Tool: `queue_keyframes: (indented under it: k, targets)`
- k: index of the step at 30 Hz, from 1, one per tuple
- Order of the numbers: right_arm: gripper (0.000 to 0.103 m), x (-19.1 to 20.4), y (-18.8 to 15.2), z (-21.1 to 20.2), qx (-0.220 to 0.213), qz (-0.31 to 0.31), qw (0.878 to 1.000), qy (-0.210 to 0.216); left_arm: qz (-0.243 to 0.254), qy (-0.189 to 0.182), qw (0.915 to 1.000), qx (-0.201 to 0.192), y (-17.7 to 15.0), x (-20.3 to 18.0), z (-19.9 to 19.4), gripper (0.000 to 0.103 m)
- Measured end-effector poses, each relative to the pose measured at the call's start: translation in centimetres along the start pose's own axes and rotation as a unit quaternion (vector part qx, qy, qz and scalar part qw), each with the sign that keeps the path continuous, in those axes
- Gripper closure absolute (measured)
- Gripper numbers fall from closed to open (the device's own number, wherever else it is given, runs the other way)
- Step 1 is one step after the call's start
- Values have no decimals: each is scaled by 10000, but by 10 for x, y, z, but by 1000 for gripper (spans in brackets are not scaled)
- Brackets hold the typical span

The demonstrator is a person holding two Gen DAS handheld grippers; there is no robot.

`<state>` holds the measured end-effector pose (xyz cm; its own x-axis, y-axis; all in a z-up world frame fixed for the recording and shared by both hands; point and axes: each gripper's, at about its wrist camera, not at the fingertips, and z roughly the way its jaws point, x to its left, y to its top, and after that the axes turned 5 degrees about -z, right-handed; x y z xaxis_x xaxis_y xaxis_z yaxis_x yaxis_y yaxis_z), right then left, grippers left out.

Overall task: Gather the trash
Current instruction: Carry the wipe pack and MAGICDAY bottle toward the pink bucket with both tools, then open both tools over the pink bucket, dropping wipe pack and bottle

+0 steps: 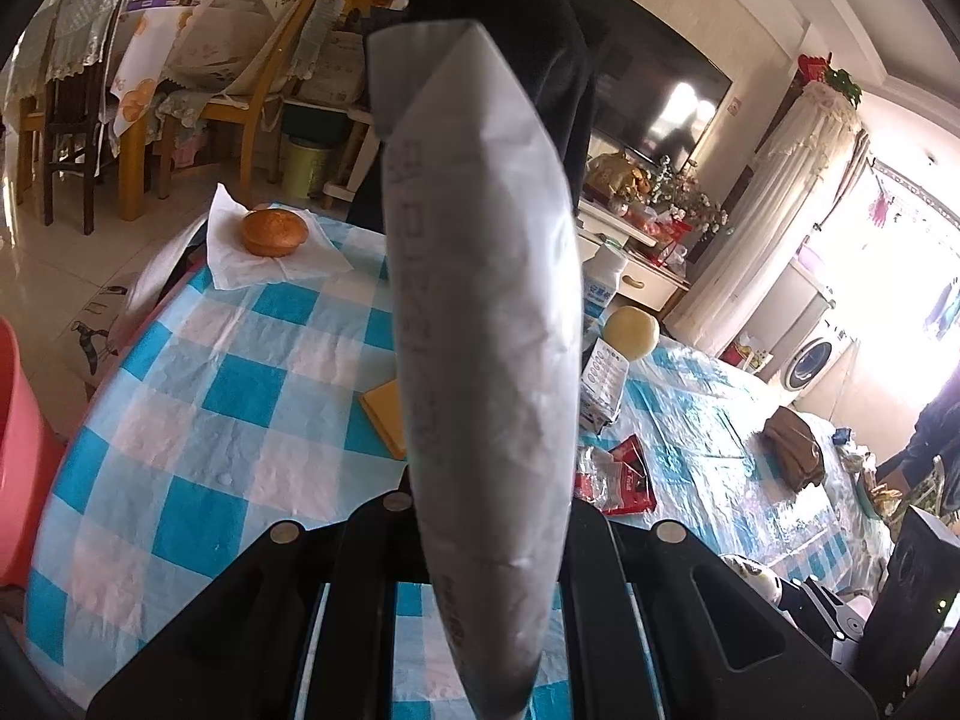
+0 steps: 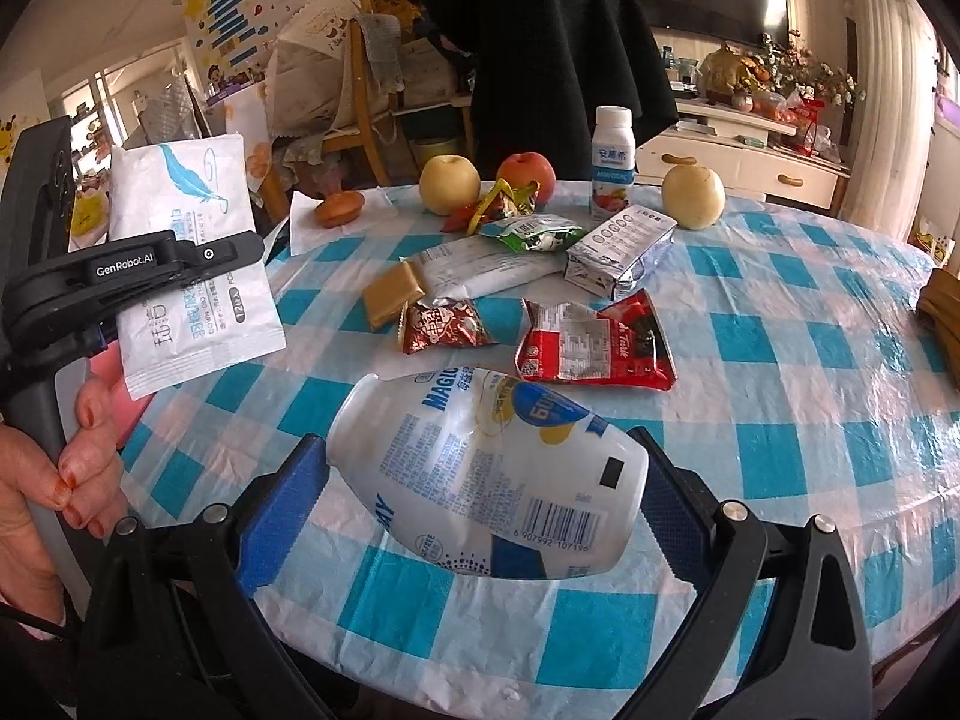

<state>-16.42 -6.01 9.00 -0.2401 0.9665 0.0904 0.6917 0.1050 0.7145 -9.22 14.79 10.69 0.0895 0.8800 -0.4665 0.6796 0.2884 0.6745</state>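
My left gripper (image 1: 486, 516) is shut on a white wipes packet (image 1: 480, 270), which stands edge-on up the middle of the left wrist view. The right wrist view shows the same packet (image 2: 180, 180), with a blue feather print, held by that gripper (image 2: 240, 252) above the table's left edge. My right gripper (image 2: 477, 447) is shut on a dented white plastic bottle (image 2: 498, 480), which lies sideways between the blue pads (image 2: 282, 498) just above the checked tablecloth (image 2: 780, 390). Beyond it lie a red wrapper (image 2: 594, 342), a small red wrapper (image 2: 447, 324), a green wrapper (image 2: 531, 234) and a silver carton (image 2: 621, 252).
At the far side stand two pears (image 2: 449, 183) (image 2: 693, 189), an apple (image 2: 527, 171), a yogurt bottle (image 2: 612, 165) and a small cake (image 2: 340, 207) on paper. A person in black (image 2: 540, 30) bends behind the table. A pink tub (image 1: 18, 450) sits left of the table.
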Motion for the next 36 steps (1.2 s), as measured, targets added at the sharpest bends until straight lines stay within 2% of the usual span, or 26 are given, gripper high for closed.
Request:
queue_keyframes:
  k: [9,16,23,26,29,31,33,36]
  targets:
    - [6,11,9,11,10,-33,9999,136,-106,107,9998,-99,4,8,-6,92]
    - [6,35,19,27,40,-186,9991,372,-246,306,9989,-270,11,22,-15,92]
    - [6,71,43,47,15,-431,9966,696,-666,637,9942,-552,25,60,-31,92]
    - [6,95,59,61,8,-620,9939,908,-998,908,9877,-794,34,90,-46,92]
    - [5,128,75,78,44,-851,9892,1193,-1525,1343,9729,-1101,42,133,-70,92]
    - [5,157,87,89,50,-1080,9840,1415,-1955,1621,9587,-1285,43,166,-87,92]
    - [5,185,96,98,37,-1286,9779,1645,-2342,1897,9428,-1425,41,196,-104,92]
    - [5,233,109,112,28,-1600,9652,2071,-2979,2302,9132,-1556,30,241,-128,92]
